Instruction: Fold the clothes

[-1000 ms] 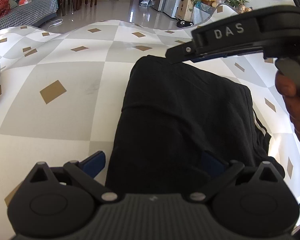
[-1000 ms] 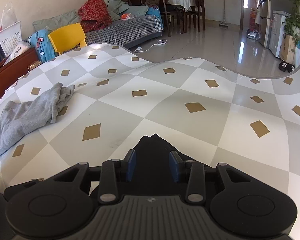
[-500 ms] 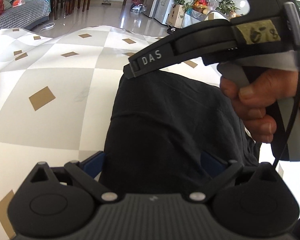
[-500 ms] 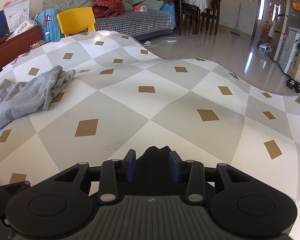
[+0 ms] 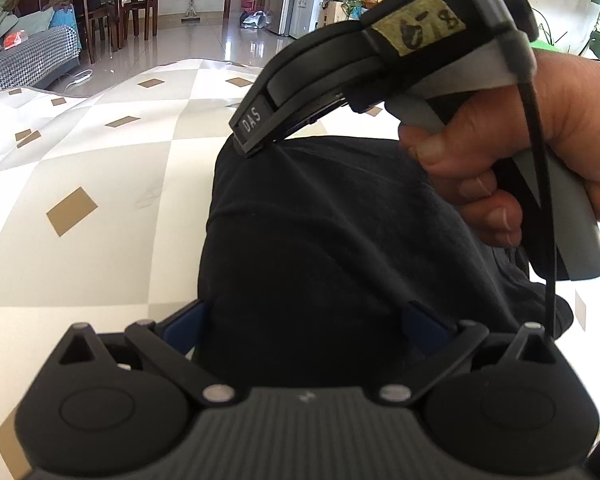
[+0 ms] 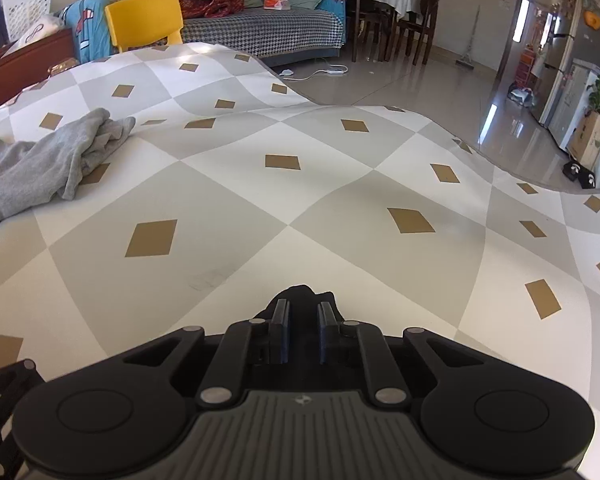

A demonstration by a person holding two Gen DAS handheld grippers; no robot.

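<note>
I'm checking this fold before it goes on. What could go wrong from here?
1. The right gripper pinches only a small tip of the black garment; it might slip out.
2. The left gripper stands wide open around the cloth, so that end could drag or bunch.

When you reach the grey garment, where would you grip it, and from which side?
Probably at the bunched folds on the near right end of the grey garment. They stand proud of the table, so jaws could close around them from the open tabletop on its right. The rest lies flatter.
</note>
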